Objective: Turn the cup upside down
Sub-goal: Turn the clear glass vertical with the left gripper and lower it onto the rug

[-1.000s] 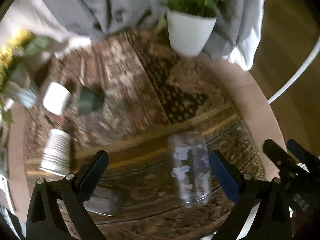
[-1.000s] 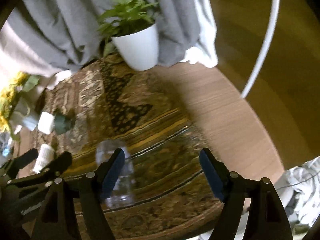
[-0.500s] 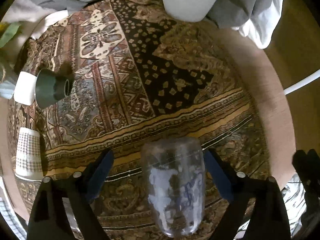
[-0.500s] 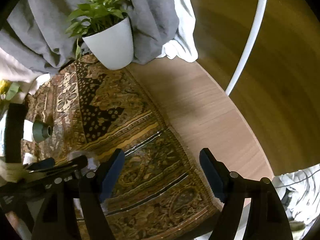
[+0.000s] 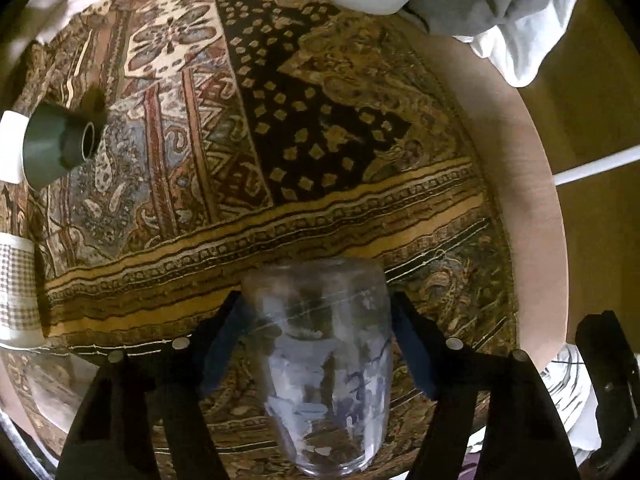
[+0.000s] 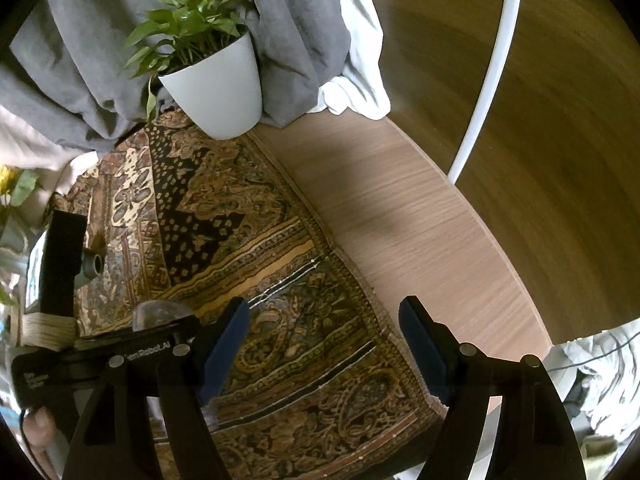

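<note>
Clear glass cup with white and blue printed markings [image 5: 324,364] is sitting between the blue-padded fingers of your left gripper [image 5: 318,344], over the brown paisley-patterned cloth [image 5: 248,168] on the round wooden table [image 6: 404,216]. You are pinching it: both pads are touching its sides. Whether its base is resting on the cloth, cannot tell. Your right gripper [image 6: 324,348] is hanging just beside, jaws spread, gripping nothing. White plant pot with green leaves [image 6: 216,80] is standing at the far cloth edge.
</note>
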